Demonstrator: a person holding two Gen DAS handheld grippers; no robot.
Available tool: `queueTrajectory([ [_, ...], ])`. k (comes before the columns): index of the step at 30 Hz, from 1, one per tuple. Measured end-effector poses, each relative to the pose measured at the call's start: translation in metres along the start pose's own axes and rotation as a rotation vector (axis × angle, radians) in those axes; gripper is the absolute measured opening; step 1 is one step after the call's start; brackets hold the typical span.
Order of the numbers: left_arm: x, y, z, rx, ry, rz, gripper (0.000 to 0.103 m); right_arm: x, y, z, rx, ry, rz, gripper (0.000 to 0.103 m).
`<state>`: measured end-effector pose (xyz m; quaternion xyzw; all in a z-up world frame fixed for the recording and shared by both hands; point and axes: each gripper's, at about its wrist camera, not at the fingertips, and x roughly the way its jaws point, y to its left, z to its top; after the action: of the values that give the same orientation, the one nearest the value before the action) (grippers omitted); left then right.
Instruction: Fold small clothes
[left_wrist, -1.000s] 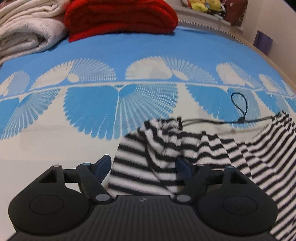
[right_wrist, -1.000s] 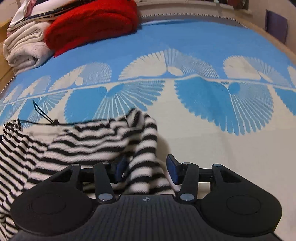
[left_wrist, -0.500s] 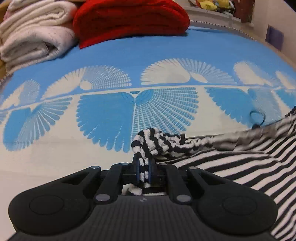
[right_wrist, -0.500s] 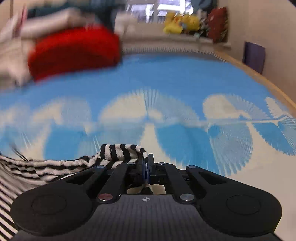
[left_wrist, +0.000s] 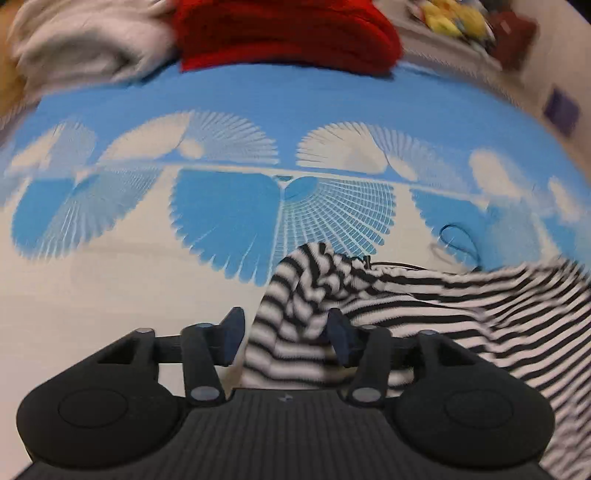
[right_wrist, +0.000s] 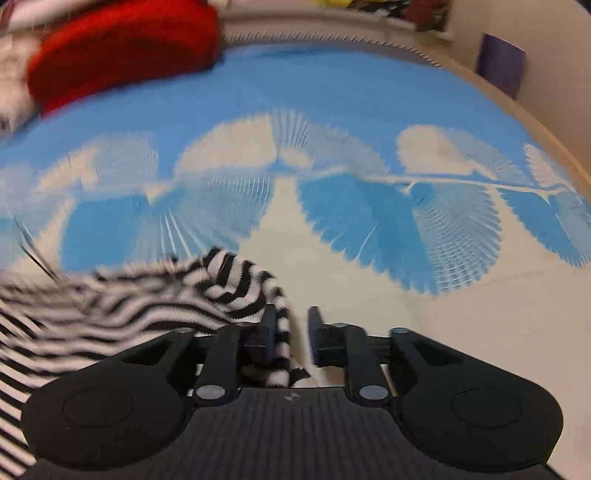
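We count one striped garment (left_wrist: 388, 295), two grippers, one red blanket (left_wrist: 288, 33), one pale blanket (left_wrist: 85, 44) and one thin black cord (left_wrist: 458, 240). All of it lies on a bedspread (left_wrist: 258, 110) printed with blue and cream fan shapes.

Our left gripper (left_wrist: 284, 332) points forward, low over the bedspread, with its jaws spread wide. A bunched corner of the garment sits between them, against the right finger and clear of the left one, so nothing is clamped.

Our right gripper (right_wrist: 291, 332) is held level too, jaws parted by a narrower gap. The garment's other corner drapes down beside its left finger (right_wrist: 267, 332); the right finger stands apart from the cloth.

The garment is black-and-white striped knit. It lies crumpled on the cream part of the bedspread, stretching between the two grippers, with a raised, twisted fold at each end. The cord loops just beyond it. Both blankets are folded at the far edge, side by side.
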<state>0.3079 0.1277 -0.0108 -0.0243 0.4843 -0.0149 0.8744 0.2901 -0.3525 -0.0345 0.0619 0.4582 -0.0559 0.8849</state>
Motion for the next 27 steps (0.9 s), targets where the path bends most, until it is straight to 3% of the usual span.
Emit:
queueTrajectory([
  [1, -0.01, 0.012, -0.004, -0.062, 0.022, -0.045, 0.055, -0.014, -0.008, -0.003, 0.036, -0.006, 0.029, 0.031],
  [4, -0.043, 0.039, -0.014, -0.206, 0.037, -0.129, 0.054, -0.05, -0.032, -0.013, 0.096, 0.021, 0.103, 0.031],
  [6, -0.073, 0.044, -0.023, -0.231, 0.021, -0.165, 0.054, -0.072, -0.046, -0.026, 0.123, 0.038, 0.135, 0.033],
  [9, -0.092, 0.049, -0.054, -0.234, 0.026, -0.157, 0.053, -0.099, -0.057, -0.058, 0.135, 0.097, 0.186, 0.041],
  [11, -0.089, 0.053, -0.079, -0.263, 0.045, -0.127, 0.051, -0.105, -0.063, -0.084, 0.136, 0.152, 0.187, 0.041],
  [12, -0.082, 0.055, -0.092, -0.279, 0.085, -0.114, 0.042, -0.105, -0.065, -0.092, 0.14, 0.18, 0.182, 0.041],
  [13, -0.074, 0.056, -0.1, -0.284, 0.155, -0.092, 0.037, -0.105, -0.067, -0.098, 0.139, 0.203, 0.165, 0.041],
  [14, -0.074, 0.056, -0.104, -0.282, 0.169, -0.083, 0.036, -0.108, -0.067, -0.101, 0.131, 0.194, 0.148, 0.041],
  [17, -0.072, 0.057, -0.108, -0.248, 0.166, -0.09, 0.036, -0.108, -0.065, -0.107, 0.147, 0.202, 0.167, 0.041],
  [21, -0.05, 0.059, -0.122, -0.254, 0.296, -0.093, 0.037, -0.093, -0.053, -0.122, 0.109, 0.327, 0.202, 0.046],
  [27, -0.045, 0.056, -0.124, -0.303, 0.316, -0.139, 0.037, -0.084, -0.048, -0.129, 0.11, 0.352, 0.17, 0.059],
])
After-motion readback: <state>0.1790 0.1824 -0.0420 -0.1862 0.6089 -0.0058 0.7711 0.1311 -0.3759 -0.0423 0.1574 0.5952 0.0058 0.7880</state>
